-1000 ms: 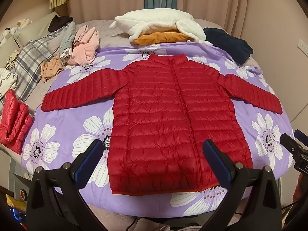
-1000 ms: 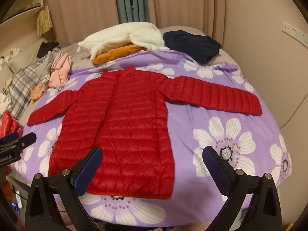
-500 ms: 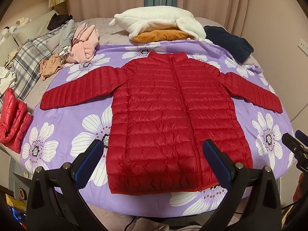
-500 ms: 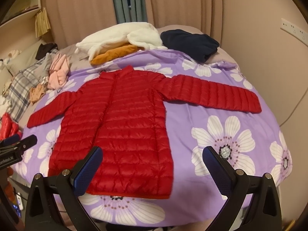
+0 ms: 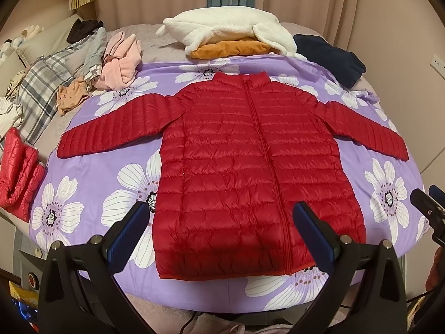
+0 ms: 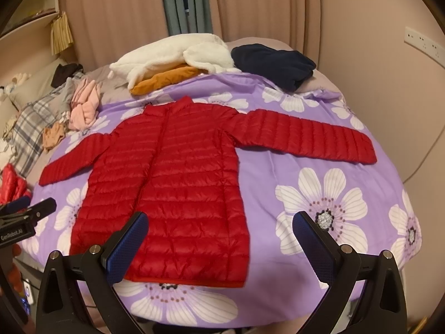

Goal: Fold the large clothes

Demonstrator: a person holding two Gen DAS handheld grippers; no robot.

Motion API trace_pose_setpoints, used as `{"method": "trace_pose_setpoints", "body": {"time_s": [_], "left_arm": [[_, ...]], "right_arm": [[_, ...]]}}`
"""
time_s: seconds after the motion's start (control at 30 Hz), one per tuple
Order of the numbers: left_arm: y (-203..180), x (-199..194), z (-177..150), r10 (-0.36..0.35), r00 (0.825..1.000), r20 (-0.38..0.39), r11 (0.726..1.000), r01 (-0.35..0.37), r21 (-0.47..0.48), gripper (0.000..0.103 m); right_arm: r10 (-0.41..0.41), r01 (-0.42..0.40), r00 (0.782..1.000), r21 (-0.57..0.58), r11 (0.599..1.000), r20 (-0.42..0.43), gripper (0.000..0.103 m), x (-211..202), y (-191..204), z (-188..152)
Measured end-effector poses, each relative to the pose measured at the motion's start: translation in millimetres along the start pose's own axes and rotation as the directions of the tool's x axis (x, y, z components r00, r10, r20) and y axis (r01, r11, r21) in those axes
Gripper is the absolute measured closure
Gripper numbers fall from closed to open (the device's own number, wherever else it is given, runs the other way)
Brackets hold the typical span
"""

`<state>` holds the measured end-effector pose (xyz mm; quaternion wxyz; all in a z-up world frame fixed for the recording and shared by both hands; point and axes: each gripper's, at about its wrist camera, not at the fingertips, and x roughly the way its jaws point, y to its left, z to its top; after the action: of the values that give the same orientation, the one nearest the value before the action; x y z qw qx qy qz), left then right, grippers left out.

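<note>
A long red quilted puffer jacket (image 5: 244,167) (image 6: 172,183) lies flat, zipped, front up, both sleeves spread wide on a purple flowered sheet (image 5: 91,172) (image 6: 319,194). My left gripper (image 5: 222,222) hovers open above the jacket's hem, holding nothing. My right gripper (image 6: 219,233) is open too, over the hem's right corner and the bare sheet beside it. Each gripper shows at the edge of the other's view, the right one (image 5: 428,203) and the left one (image 6: 25,211).
Clothes ring the jacket: a white fleece pile (image 5: 228,27) over an orange garment (image 5: 230,48), a navy bundle (image 5: 331,58), pink clothes (image 5: 119,64), plaid fabric (image 5: 41,89), a folded red puffer (image 5: 16,172). Wall close on the right.
Both grippers have edged slightly forward and tilted down a little; the jacket sits a touch higher in view. The jacket itself has not moved.
</note>
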<state>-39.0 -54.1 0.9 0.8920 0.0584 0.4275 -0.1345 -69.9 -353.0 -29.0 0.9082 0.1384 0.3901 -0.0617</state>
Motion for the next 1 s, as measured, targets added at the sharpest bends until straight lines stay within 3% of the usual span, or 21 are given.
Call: {"method": "trace_pose_setpoints", "body": {"time_s": [1.0], "left_arm": [[-1.6, 5.0, -1.2, 0.001, 1.0, -0.017, 1.0, -0.001, 0.004, 0.0]], "right_arm": [[0.002, -0.002, 1.0, 0.002, 1.0, 0.001, 0.001, 0.0, 0.8, -0.4]]}}
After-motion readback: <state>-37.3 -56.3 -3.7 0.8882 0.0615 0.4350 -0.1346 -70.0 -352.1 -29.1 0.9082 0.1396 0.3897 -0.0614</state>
